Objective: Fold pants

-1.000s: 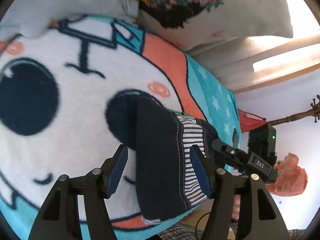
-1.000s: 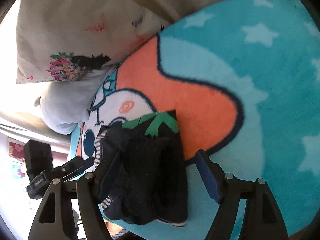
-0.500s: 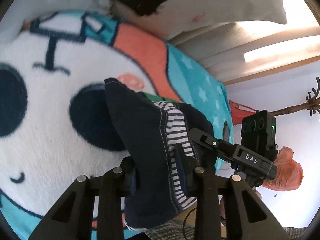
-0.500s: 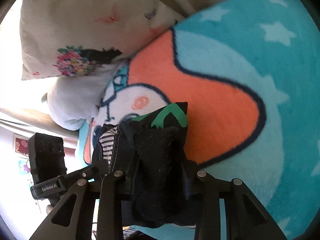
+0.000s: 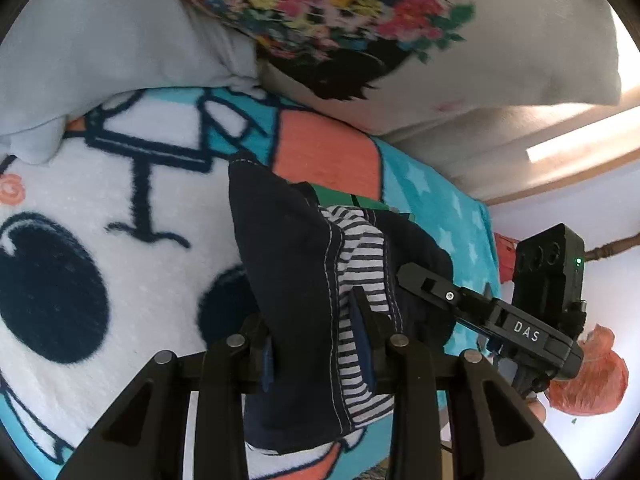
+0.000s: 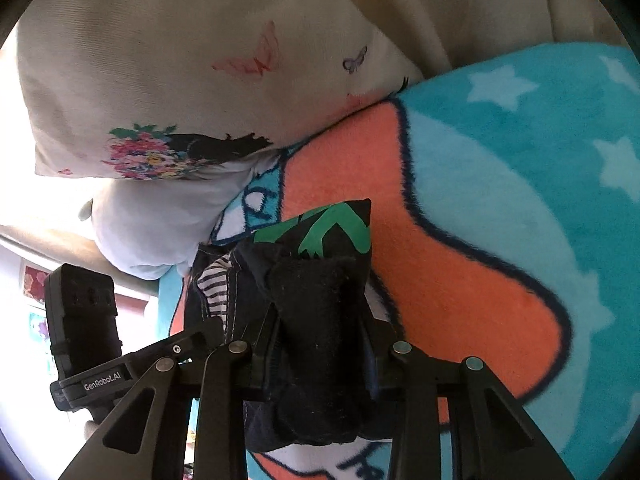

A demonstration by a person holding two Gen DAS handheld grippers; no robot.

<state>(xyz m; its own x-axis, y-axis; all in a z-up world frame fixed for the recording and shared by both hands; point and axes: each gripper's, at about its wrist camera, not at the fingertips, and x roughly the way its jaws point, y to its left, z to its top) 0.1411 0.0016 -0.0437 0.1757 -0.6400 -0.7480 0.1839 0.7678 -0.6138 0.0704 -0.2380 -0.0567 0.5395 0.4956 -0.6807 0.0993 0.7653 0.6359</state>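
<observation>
The pants [image 5: 296, 264] are small and dark navy with a striped lining and a green print; they are bunched and folded on a cartoon fleece blanket [image 5: 100, 200]. My left gripper [image 5: 318, 356] is shut on the near edge of the pants beside the striped lining. My right gripper [image 6: 320, 356] is shut on the other side of the same pants [image 6: 320, 300], near the green print [image 6: 336, 224]. Each gripper shows in the other's view, the right one [image 5: 480, 312] and the left one [image 6: 120, 376]. The pants' near end is lifted off the blanket.
A floral pillow [image 5: 400, 40] and a pale blue cushion [image 5: 100, 52] lie at the far end of the blanket. The blanket's teal starred part [image 6: 540, 160] spreads to the right. A red-orange bag [image 5: 588, 380] sits off the bed edge.
Both grippers closed on the pants from open one second ago. Since then they have carried the pinched pants toward the pillows, lifting the near end.
</observation>
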